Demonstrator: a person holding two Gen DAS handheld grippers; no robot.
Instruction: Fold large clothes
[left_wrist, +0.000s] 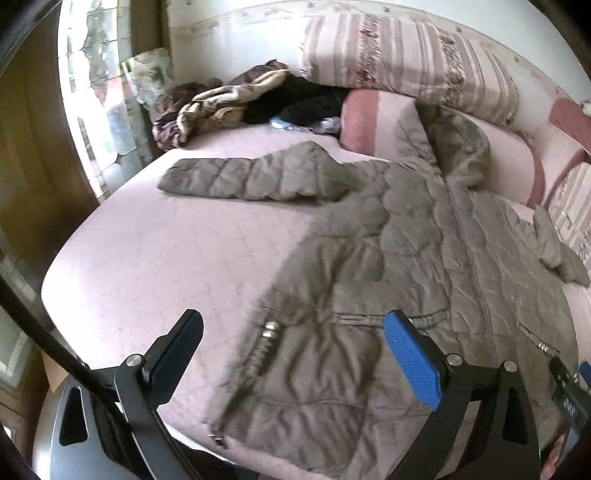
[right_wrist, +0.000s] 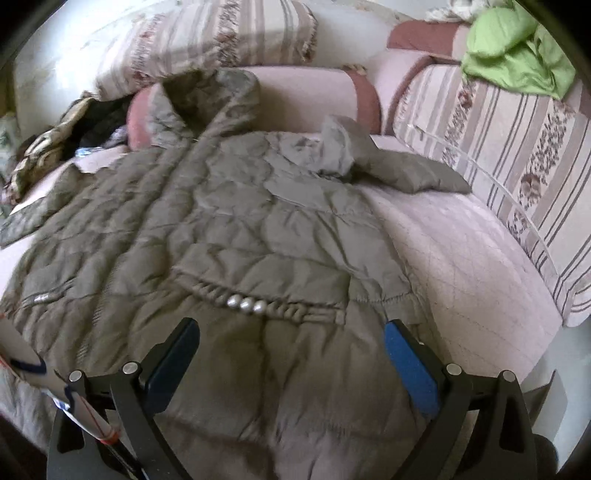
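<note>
A large grey-brown quilted jacket (left_wrist: 406, 251) lies spread flat, front up, on a pink bed (left_wrist: 155, 258). Its left sleeve (left_wrist: 240, 179) stretches out to the left; its fur-trimmed hood (left_wrist: 458, 147) rests against a bolster. In the right wrist view the jacket (right_wrist: 221, 229) fills the middle, its right sleeve (right_wrist: 406, 170) bent toward the striped cushions. My left gripper (left_wrist: 293, 328) is open above the jacket's lower left hem, near a pocket with metal beads (left_wrist: 271, 328). My right gripper (right_wrist: 291, 332) is open above the lower right hem, just below a beaded pocket (right_wrist: 245, 304).
Striped pillows (left_wrist: 406, 55) and a pink bolster (left_wrist: 376, 125) line the headboard. A heap of other clothes (left_wrist: 236, 103) lies at the far left corner. A green garment (right_wrist: 517, 48) sits on cushions at the right. A window (left_wrist: 99, 110) is left of the bed.
</note>
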